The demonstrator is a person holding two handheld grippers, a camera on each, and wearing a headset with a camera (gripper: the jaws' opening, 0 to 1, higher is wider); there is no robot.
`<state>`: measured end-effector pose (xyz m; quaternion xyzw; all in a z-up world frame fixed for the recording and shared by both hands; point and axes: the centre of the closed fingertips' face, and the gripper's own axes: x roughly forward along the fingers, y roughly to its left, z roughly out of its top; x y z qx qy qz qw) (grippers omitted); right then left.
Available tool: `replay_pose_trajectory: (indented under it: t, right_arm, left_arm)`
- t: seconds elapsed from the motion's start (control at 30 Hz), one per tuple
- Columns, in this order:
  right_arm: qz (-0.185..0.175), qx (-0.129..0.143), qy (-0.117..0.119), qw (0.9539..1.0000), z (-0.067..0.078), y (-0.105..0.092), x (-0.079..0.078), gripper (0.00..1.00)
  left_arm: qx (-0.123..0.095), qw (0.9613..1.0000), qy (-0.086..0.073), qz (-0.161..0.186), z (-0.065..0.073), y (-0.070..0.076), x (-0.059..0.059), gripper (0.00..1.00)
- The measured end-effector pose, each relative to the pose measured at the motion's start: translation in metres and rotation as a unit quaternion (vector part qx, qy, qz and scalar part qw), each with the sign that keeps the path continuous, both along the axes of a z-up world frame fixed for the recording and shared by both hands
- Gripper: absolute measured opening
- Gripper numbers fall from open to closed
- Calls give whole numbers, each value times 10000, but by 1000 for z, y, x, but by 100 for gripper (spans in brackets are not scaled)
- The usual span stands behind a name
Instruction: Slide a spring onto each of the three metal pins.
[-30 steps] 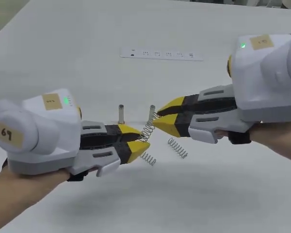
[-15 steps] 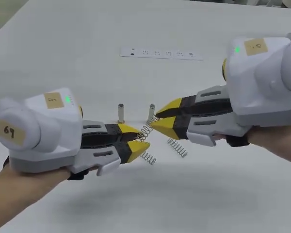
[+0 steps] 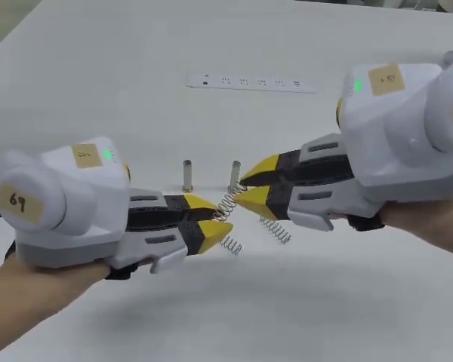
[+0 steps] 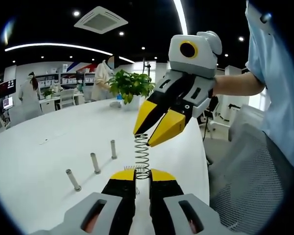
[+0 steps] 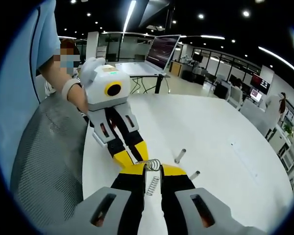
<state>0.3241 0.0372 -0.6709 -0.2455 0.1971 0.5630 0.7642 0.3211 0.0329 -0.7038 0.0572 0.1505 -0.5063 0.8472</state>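
Note:
One spring (image 3: 229, 200) is stretched slantwise in the air between both grippers. My left gripper (image 3: 215, 220) is shut on its lower end, and my right gripper (image 3: 241, 189) is shut on its upper end. From the left gripper view the spring (image 4: 142, 155) rises from my left gripper (image 4: 142, 174) up to the right gripper's tips (image 4: 148, 135). Three upright metal pins (image 4: 94, 163) stand bare in a row on the white table. In the head view two pins (image 3: 187, 175) stand just behind the grippers. Two loose springs (image 3: 275, 230) lie on the table below the jaws.
A white power strip (image 3: 243, 83) lies flat further back on the table (image 3: 98, 68). A mesh chair (image 5: 44, 147) stands by the table edge, with a laptop (image 5: 159, 51) beyond it. A potted plant (image 4: 131, 83) sits at the far end.
The right gripper has shifted slightly to the left while holding the spring's upper end. The left gripper and the spring's lower end have stayed put.

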Motion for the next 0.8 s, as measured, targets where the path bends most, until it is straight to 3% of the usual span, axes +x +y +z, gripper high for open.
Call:
replay_pose_trajectory:
  t: [0.03, 0.5, 0.6, 0.8]
  right_arm:
    - [5, 5, -15, 10000, 0, 0, 0, 8]
    - [96, -23, 29, 9999, -1, 0, -2, 11]
    - [81, 112, 175, 9998, 1, 2, -2, 16]
    - [275, 199, 426, 9985, 7, 2, -9, 29]
  left_arm:
    - [11, 10000, -73, 14, 1, 1, 1, 1]
    - [-73, 9999, -99, -13, 3, 1, -1, 1]
    - [-89, 9999, -63, -43, 2, 1, -2, 1]
    - [-44, 9997, -136, -187, 1, -1, -7, 1]
